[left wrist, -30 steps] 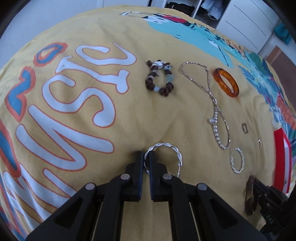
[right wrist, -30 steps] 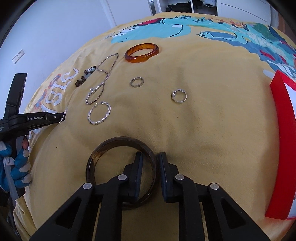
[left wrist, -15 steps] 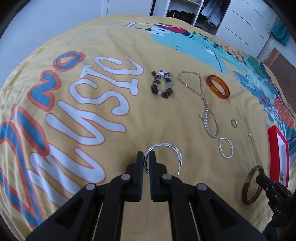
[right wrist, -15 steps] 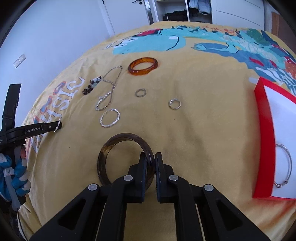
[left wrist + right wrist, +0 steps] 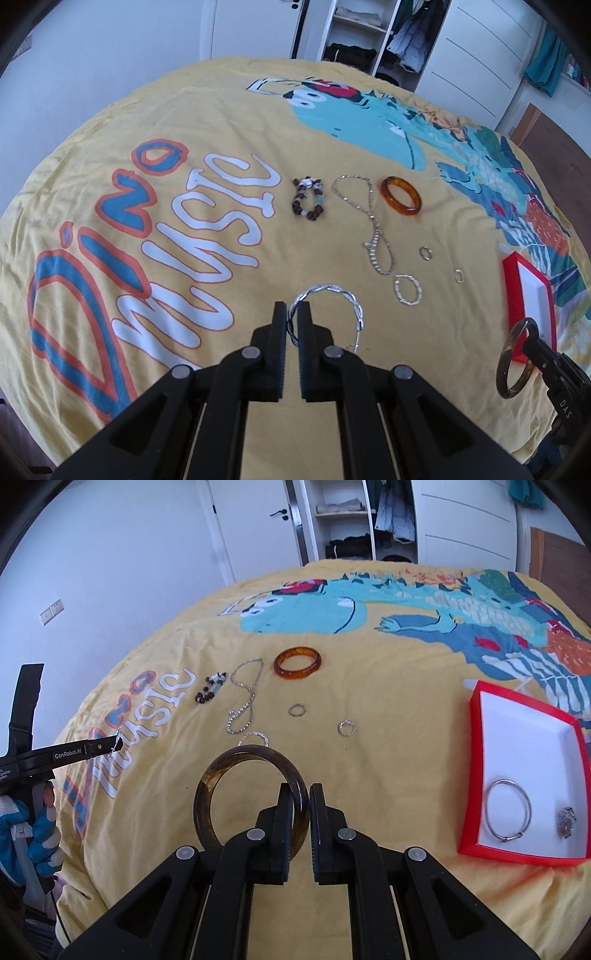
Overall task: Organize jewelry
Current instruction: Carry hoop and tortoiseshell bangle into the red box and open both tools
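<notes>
Lifted well clear of the bed (image 5: 229,122) now, both tools, with far more quilt in view than a second ago. Left tool (image 5: 292,318) clamped on twisted silver hoop (image 5: 332,295); right tool (image 5: 302,800) clamped on dark bangle (image 5: 221,771), up in the air, left of red box (image 5: 476,775). Box at near right, already holding a bracelet (image 5: 509,812). Risk: thin hoop pinched at one edge only, likely to swing or slip out during carry, then snag on the necklace (image 5: 369,221) below.
</notes>
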### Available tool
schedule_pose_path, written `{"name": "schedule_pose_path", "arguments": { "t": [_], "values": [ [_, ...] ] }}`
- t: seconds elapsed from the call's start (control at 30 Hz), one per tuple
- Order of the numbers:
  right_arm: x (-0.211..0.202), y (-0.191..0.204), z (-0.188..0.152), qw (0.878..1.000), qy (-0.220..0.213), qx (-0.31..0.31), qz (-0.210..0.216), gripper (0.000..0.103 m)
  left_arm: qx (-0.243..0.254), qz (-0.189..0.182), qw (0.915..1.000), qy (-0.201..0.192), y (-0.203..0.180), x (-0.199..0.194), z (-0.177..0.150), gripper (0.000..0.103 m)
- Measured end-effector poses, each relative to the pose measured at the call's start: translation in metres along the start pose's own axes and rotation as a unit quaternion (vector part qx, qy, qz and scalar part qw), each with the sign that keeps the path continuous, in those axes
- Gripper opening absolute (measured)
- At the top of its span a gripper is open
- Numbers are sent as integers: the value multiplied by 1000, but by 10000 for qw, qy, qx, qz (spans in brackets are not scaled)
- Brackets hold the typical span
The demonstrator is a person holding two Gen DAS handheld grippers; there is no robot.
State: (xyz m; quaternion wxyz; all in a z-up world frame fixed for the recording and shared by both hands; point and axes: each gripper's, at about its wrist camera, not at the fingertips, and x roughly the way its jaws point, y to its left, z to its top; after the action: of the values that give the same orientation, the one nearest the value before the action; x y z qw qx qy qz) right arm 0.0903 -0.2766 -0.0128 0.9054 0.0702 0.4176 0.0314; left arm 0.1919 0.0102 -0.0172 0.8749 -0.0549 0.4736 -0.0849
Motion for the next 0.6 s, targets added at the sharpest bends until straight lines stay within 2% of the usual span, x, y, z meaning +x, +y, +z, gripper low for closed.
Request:
{"name": "schedule_pose_path", "arguments": {
  "t": [0.27,0.4,0.6],
  "values": [
    [-47,-29,-6,9995,-246,146,-166,9,310,-279,9991,-105,-50,-35,-9,5],
    [-70,-64,-10,9983,-348,299,-368,9,567,-524,9970,-85,-93,-41,-14,5],
    [-91,-135,-16,9941,-382,598,-824,9,1100,-967,9892,86,-176,-33,-21,5]
  ]
}}
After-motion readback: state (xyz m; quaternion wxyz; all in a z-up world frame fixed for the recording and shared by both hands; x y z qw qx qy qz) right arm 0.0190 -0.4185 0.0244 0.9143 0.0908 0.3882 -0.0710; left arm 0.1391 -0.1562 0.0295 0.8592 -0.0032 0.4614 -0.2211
